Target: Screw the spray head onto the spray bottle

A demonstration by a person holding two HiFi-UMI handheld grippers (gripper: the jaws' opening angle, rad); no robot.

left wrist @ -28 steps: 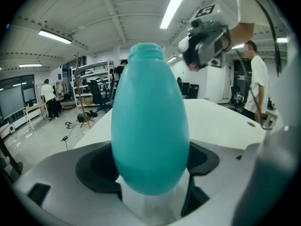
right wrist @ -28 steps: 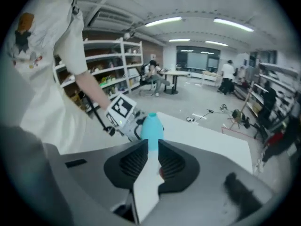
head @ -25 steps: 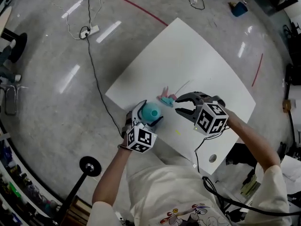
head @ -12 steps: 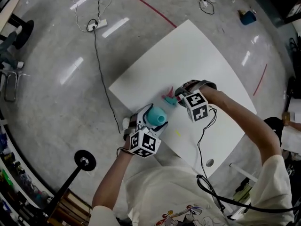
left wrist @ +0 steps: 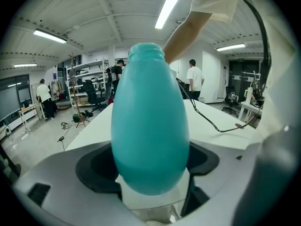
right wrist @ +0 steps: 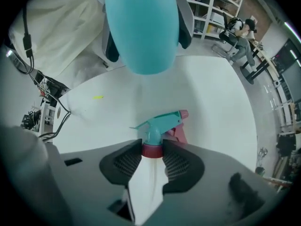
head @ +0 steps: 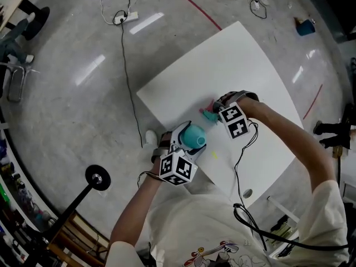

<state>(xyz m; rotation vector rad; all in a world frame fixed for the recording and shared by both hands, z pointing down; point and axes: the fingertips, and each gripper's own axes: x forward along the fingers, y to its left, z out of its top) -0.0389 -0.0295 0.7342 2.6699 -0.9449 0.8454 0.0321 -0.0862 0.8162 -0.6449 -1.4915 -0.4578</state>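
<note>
A teal spray bottle (head: 194,135) sits between the jaws of my left gripper (head: 188,139), which is shut on its belly; its open threaded neck (left wrist: 146,51) points away from the gripper. The teal spray head (head: 210,115) with a pink collar and pink trigger lies on the white table (head: 222,65). My right gripper (head: 218,109) points straight down over it. In the right gripper view the pink collar (right wrist: 152,150) sits between the fingertips of the right gripper (right wrist: 152,153); the jaws have just been opening. The bottle (right wrist: 141,27) hangs just beyond.
A small yellow mark (head: 214,156) lies on the table near its front edge, and a round hole (head: 247,193) near the right corner. On the floor, a black cable runs to a power strip (head: 127,18), and a stand base (head: 97,178) sits at left.
My right gripper has sunk to the table and rolled, and its jaws now straddle the spray head's collar. The left gripper still holds the bottle in about the same place.
</note>
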